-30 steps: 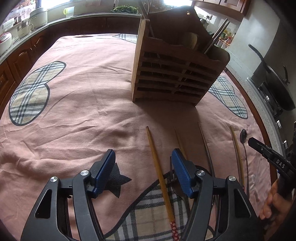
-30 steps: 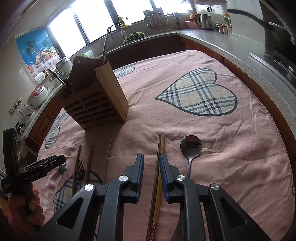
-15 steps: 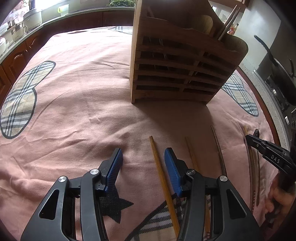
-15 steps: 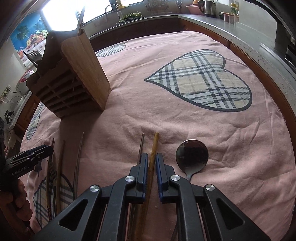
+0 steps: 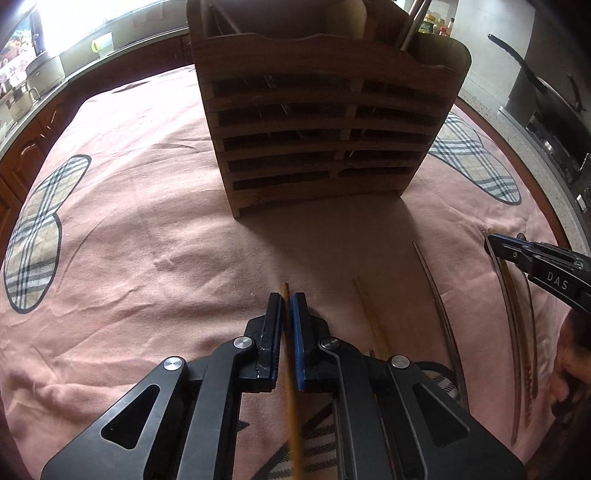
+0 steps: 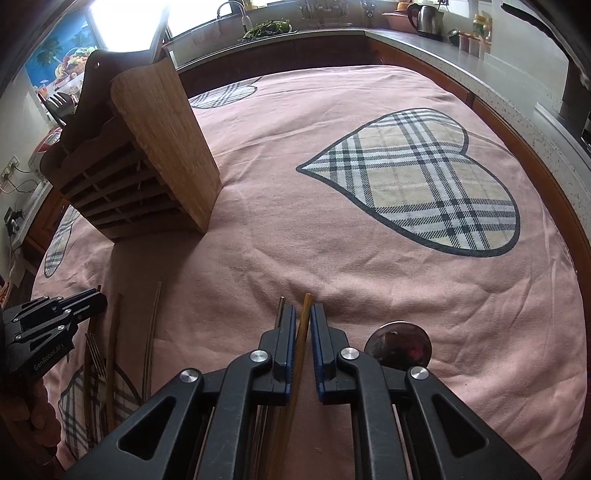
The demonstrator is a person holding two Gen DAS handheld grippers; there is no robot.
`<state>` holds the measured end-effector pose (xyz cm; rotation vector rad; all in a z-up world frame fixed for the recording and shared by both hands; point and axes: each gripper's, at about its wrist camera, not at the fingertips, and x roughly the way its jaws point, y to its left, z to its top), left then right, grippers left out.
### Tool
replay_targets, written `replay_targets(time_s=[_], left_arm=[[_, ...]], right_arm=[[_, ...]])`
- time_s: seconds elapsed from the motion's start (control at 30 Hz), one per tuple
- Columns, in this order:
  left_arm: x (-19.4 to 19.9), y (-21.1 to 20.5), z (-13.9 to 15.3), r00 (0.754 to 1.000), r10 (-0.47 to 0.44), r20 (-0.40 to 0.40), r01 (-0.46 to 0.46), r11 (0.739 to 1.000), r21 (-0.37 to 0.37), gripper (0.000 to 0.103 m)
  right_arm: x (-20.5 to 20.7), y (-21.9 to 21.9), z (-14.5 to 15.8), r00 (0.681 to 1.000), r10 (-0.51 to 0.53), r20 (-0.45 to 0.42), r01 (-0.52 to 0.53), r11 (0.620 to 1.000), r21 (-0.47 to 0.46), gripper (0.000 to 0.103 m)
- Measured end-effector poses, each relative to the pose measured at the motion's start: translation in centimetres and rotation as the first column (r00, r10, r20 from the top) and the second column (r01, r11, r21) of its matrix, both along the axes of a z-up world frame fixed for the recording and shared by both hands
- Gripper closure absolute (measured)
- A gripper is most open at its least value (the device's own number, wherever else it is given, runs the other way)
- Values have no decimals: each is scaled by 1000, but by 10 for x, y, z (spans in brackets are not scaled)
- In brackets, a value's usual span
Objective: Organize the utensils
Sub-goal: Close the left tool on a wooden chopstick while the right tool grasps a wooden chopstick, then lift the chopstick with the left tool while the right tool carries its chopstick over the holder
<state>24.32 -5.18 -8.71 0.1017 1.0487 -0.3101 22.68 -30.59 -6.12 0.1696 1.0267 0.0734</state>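
A kitchen counter (image 6: 480,70) with a kettle (image 6: 424,20) and a tap curves along the top of the right wrist view, around a table spread with a pink cloth (image 6: 332,229) printed with plaid hearts. A slatted wooden utensil holder (image 5: 317,122) stands upright at the upper centre of the left wrist view, with handles poking from its top; in the right wrist view it sits at the upper left. In the lower centre of the left wrist view, the left gripper (image 5: 287,297) has its blue pads pressed in on a light wooden chopstick (image 5: 291,387), whose tip shows just past the fingertips. To its right, further chopsticks lie on the cloth. The right gripper (image 6: 303,310), lower centre of its own view, pinches another brownish chopstick (image 6: 301,343), with a dark chopstick (image 6: 280,310) lying just beside its left finger. A metal spoon (image 6: 398,345) lies bowl-up just right of that gripper. Writing is readable on the tools: "DAS" on the right gripper's body at the right edge of the left view, and "GenRobot.AI" on the left gripper at the lower left of the right view.
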Motion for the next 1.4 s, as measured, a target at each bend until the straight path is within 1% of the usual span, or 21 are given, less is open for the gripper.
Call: replay_targets(time_s=[0.07, 0.23, 0.4, 0.67, 0.87, 1.03, 1.23, 1.3, 1.4], left_arm=[[-1, 8, 3, 1000, -2, -15, 1, 999, -51, 99], [-17, 27, 25, 1000, 4, 0, -4, 990, -141, 99], [-37, 38, 58, 999, -2, 50, 11, 982, -189, 99], [-73, 58, 106, 991, -5, 137, 37, 972, -231, 99], [-93, 66, 128, 982, 5, 189, 43, 968, -248, 99], [-107, 81, 144, 973, 39, 226, 25, 962, -274, 99], [-116, 94, 162, 953, 94, 288, 0, 951, -310, 99], [-116, 96, 167, 945, 107, 309, -3, 948, -318, 99], [-119, 99, 176, 932, 117, 344, 13, 935, -353, 99]], right_arm=[[-2, -3, 3, 1000, -10, 3, 10, 999, 35, 98], [-17, -2, 32, 997, -10, 79, 3, 997, 82, 98], [-36, 4, 66, 988, 2, 155, -17, 995, 96, 98], [-64, 15, 110, 966, 19, 258, -45, 995, 94, 98], [-85, 21, 135, 948, 25, 318, -51, 996, 75, 98], [-98, 22, 150, 933, 24, 359, -49, 997, 60, 98], [-107, 23, 166, 914, 14, 406, -42, 997, 59, 98], [-110, 23, 172, 903, 9, 429, -37, 998, 58, 98], [-112, 22, 181, 885, -4, 466, -27, 998, 60, 98]])
